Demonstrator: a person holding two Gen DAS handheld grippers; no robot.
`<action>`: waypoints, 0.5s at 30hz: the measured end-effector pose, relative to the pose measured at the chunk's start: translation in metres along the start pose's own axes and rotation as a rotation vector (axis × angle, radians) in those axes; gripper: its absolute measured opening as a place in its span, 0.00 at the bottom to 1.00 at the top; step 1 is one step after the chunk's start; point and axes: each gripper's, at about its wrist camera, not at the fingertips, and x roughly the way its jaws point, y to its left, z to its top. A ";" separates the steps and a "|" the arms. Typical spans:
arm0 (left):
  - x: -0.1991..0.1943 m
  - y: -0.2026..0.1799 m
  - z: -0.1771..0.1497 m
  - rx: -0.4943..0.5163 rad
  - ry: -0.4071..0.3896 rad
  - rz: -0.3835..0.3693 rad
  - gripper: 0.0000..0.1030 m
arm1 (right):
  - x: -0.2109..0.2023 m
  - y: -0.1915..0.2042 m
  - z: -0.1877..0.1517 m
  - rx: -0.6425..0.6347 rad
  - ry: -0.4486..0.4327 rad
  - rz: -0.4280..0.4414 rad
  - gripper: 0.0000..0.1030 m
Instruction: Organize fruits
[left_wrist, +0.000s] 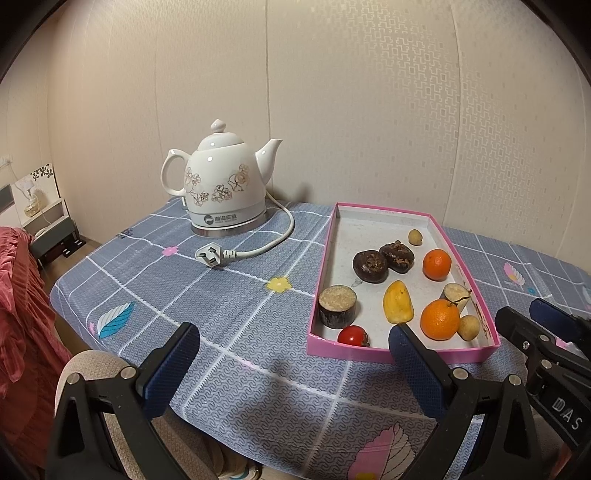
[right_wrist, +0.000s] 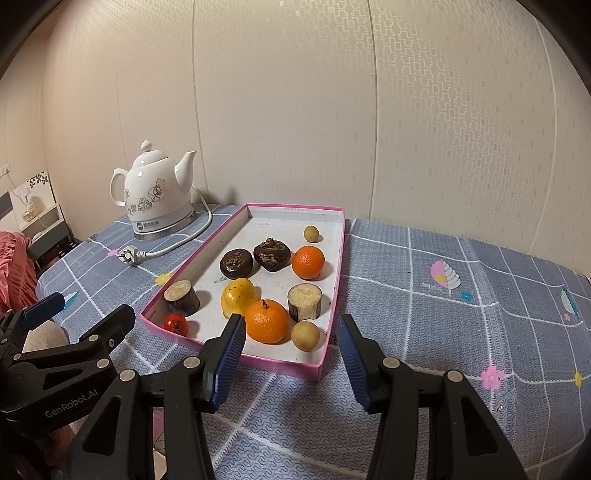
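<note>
A pink-rimmed tray (left_wrist: 325, 258) lies on the blue patterned tablecloth and holds the fruit. In it are two oranges (left_wrist: 439, 319) (left_wrist: 437, 264), a yellow fruit (left_wrist: 398, 302), a cherry tomato (left_wrist: 352, 336), two dark water chestnuts (left_wrist: 370, 266), two cut cane pieces (left_wrist: 337, 310) and two longans (left_wrist: 469, 327). My left gripper (left_wrist: 293, 341) hovers open just before the tray's near left corner, holding nothing. In front of the tray's near edge (right_wrist: 280, 363) my right gripper (right_wrist: 290, 332) is open and empty, with the near orange (right_wrist: 266, 321) and a longan (right_wrist: 305, 335) just beyond its fingers.
A white flowered electric kettle (left_wrist: 225, 184) stands at the back left, its cord and plug (left_wrist: 208, 255) lying loose on the cloth. A beige chair back (left_wrist: 92, 369) and red fabric (left_wrist: 18, 295) are at the table's left edge. The wall is close behind.
</note>
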 end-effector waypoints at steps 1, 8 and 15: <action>0.000 0.000 0.000 0.000 0.000 -0.001 1.00 | 0.000 0.000 0.000 0.000 -0.001 0.000 0.51; 0.000 -0.003 -0.001 0.006 -0.001 -0.001 1.00 | 0.000 0.000 0.000 -0.001 0.002 0.001 0.51; 0.001 -0.003 -0.001 0.008 0.002 -0.004 1.00 | 0.001 0.000 0.000 -0.001 0.003 0.003 0.51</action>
